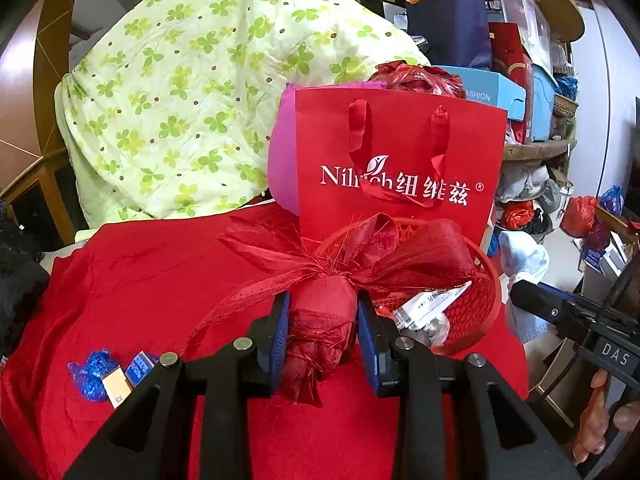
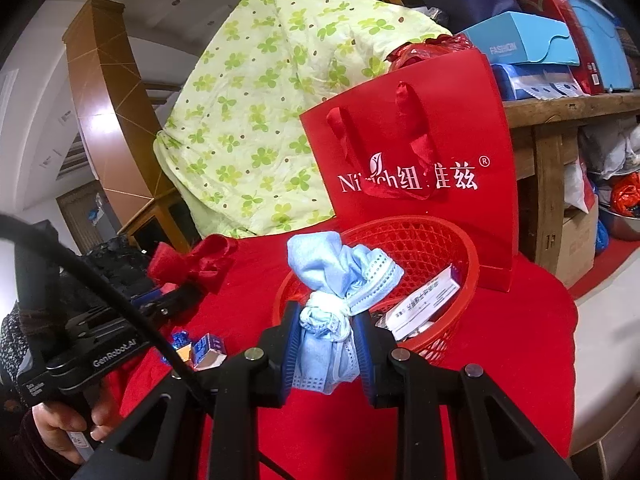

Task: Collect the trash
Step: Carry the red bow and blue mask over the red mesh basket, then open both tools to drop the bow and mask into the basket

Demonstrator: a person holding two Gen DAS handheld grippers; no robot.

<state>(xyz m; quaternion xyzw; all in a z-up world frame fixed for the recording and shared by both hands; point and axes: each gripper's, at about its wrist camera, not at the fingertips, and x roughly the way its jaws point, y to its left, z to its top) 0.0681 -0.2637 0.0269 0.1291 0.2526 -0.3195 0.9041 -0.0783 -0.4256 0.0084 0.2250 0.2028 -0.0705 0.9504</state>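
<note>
left gripper [image 1: 323,334] squeezed tight on a crinkly red ribbon bow [image 1: 324,280], right gripper [image 2: 327,346] pinched tight on a soft, bunched-up light blue face mask [image 2: 334,280], both by the round red plastic mesh basket [image 2: 448,240], small boxes inside

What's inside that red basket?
In the red basket lies a white box with printed text, and some clear crumpled wrapping beside it. The blue mask held in front hides the basket's left side, so anything else there can't be seen.
</note>
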